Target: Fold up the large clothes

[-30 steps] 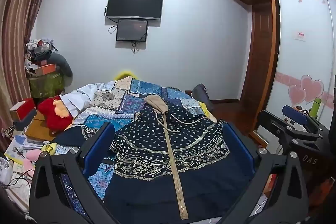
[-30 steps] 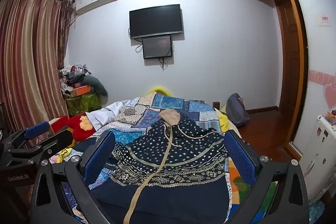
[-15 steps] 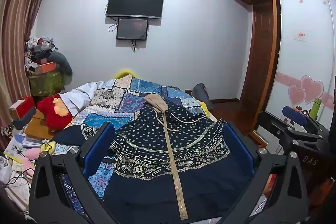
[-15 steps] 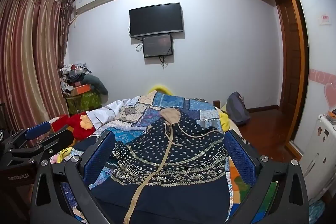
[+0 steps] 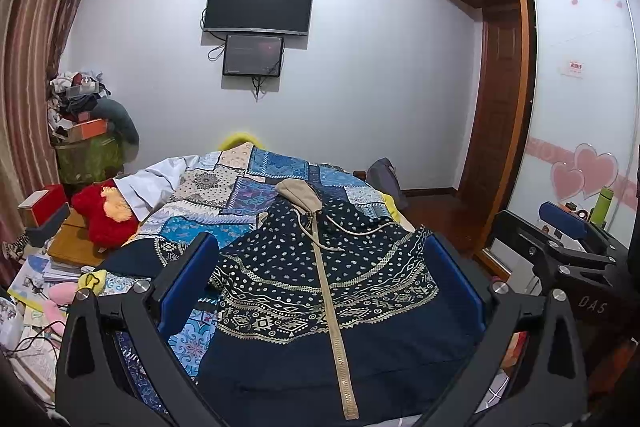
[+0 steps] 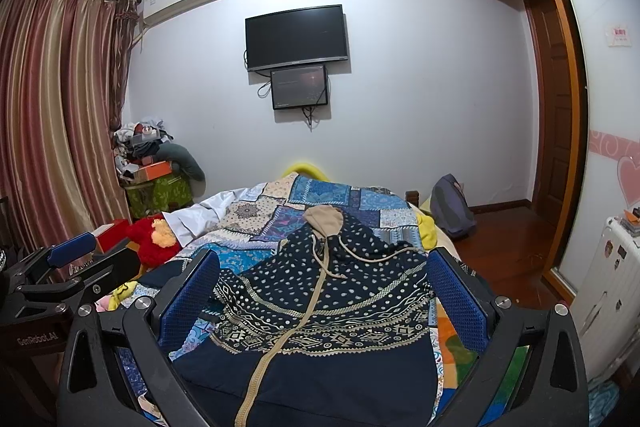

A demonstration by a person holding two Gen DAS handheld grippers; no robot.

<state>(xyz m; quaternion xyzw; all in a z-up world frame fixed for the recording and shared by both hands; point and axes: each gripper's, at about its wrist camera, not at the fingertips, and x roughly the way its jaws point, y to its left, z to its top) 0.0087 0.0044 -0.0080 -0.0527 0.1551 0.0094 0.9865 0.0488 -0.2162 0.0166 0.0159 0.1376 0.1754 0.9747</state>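
Observation:
A large navy hooded jacket (image 5: 320, 283) with white dots, patterned bands, a beige zipper strip and a beige hood lining lies flat on the bed, hood away from me. It also shows in the right wrist view (image 6: 320, 307). My left gripper (image 5: 320, 263) is open and empty, held above the jacket's lower half. My right gripper (image 6: 322, 275) is open and empty, also above the jacket. The right gripper shows at the right edge of the left wrist view (image 5: 568, 239). The left gripper shows at the left edge of the right wrist view (image 6: 68, 267).
A blue patchwork quilt (image 5: 240, 187) covers the bed. A red plush toy (image 5: 102, 215) and a cluttered side table (image 5: 76, 247) stand left of the bed. A grey bag (image 6: 452, 207), wooden floor (image 6: 508, 239) and wardrobe (image 5: 580, 99) are on the right. Curtains (image 6: 52, 115) hang left.
Both grippers drift very slightly; the view barely shifts. The jacket has not moved and both stay open.

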